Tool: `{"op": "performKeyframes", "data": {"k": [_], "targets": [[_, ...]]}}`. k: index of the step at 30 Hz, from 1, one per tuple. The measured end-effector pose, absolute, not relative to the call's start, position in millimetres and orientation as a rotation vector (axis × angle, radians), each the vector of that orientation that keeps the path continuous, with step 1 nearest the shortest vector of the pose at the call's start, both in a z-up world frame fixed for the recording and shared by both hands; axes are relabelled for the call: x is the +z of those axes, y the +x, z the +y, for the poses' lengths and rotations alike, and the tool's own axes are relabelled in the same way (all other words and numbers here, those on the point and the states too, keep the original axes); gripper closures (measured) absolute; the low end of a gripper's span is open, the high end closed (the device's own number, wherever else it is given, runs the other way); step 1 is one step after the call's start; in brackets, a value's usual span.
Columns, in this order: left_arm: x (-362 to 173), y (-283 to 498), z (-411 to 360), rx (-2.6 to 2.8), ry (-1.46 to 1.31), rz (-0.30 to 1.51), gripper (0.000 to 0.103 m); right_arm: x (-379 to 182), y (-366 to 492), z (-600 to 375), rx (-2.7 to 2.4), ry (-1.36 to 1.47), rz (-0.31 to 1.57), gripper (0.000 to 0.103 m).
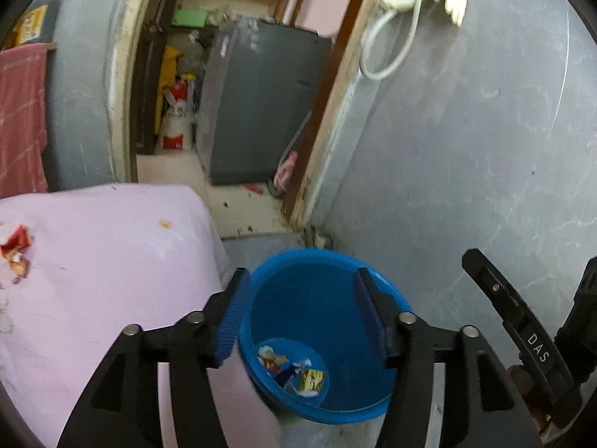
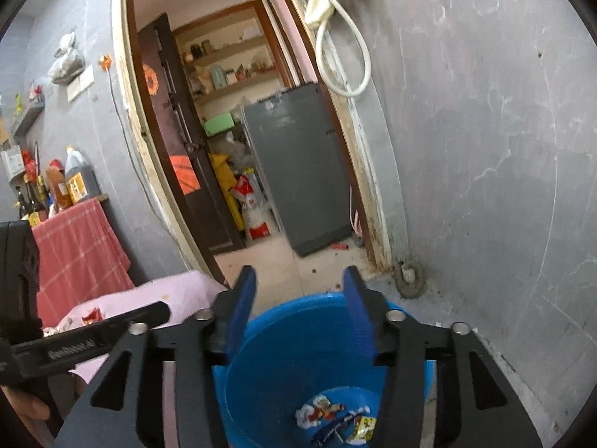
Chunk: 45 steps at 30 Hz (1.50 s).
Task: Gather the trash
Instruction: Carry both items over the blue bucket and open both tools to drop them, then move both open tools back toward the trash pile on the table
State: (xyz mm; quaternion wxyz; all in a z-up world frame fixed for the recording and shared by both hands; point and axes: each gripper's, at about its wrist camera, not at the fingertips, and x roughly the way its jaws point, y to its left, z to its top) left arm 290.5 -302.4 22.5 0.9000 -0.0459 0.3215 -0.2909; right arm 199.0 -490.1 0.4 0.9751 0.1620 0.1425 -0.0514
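Both grippers hang over a blue bucket [image 1: 321, 332] that stands on the floor in the corner, just beside a pink-covered table [image 1: 104, 261] and close to the grey wall [image 1: 466, 156]. The left gripper [image 1: 298, 313] points down into the bucket's mouth, its blue-padded jaws standing apart with nothing between them. The right gripper [image 2: 298, 317] sits over the near rim of the same bucket, jaws likewise apart and holding nothing.

At the bottom of the bucket lie the wrappers [image 1: 293, 371]: a few crumpled, brightly printed pieces, white, blue, red and yellow, bunched together (in the right wrist view they sit low between the fingers, [image 2: 335, 420]). None of them touches either gripper.

More trash remains on the pink cloth: a torn red wrapper [image 1: 16, 248] lies near the table's left edge, with pale scraps just below it, too blurred to tell what they are. A small orange spot marks the cloth further in.

In the right wrist view a bare hand [image 2: 26, 407] grips the handle of the left gripper at the lower left edge.

Behind the bucket an open doorway shows a grey refrigerator [image 2: 298, 171], shelves and a red-and-white sack [image 2: 253, 209] on the tiled floor. A red checked cloth [image 2: 78, 254] drapes a stand of bottles to the left, and a white hose [image 2: 347, 48] loops down the wall.
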Motion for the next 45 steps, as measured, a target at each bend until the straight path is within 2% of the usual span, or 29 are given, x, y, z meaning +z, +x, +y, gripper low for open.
{"op": "performKeyframes", "data": {"k": [2, 3, 4, 5, 6, 8, 10, 12, 34, 45], "targets": [[30, 286, -291, -0.582, -0.103, 0.634, 0.04, 5, 194, -485, -0.103, 0.308, 0.25, 0.049], [34, 284, -285, -0.57, -0.104, 0.615, 0.036, 8, 192, -482, -0.1, 0.303, 0.234, 0.043], [38, 280, -279, -0.559, -0.102, 0.593, 0.027, 10, 189, -479, -0.094, 0.299, 0.21, 0.032], [41, 277, -274, -0.55, -0.097, 0.573, 0.018, 13, 186, -477, -0.086, 0.297, 0.189, 0.027], [45, 273, -268, -0.533, -0.084, 0.544, 0.015, 15, 184, -474, -0.083, 0.293, 0.17, 0.021], [51, 264, -259, -0.505, -0.059, 0.495, 0.008, 19, 182, -468, -0.084, 0.284, 0.142, 0.017], [56, 255, -250, -0.483, -0.038, 0.456, 0.004, 22, 179, -462, -0.08, 0.28, 0.112, 0.006], [61, 246, -239, -0.443, -0.023, 0.411, 0.002, 26, 175, -456, -0.069, 0.276, 0.079, 0.0], [92, 200, -79, -0.172, -0.131, 0.321, 0.002, 86, 173, -339, 0.154, 0.199, -0.021, 0.0], [68, 184, 14, -0.012, -0.182, 0.37, 0.002, 73, 188, -280, 0.277, 0.153, 0.056, 0.0]]}}
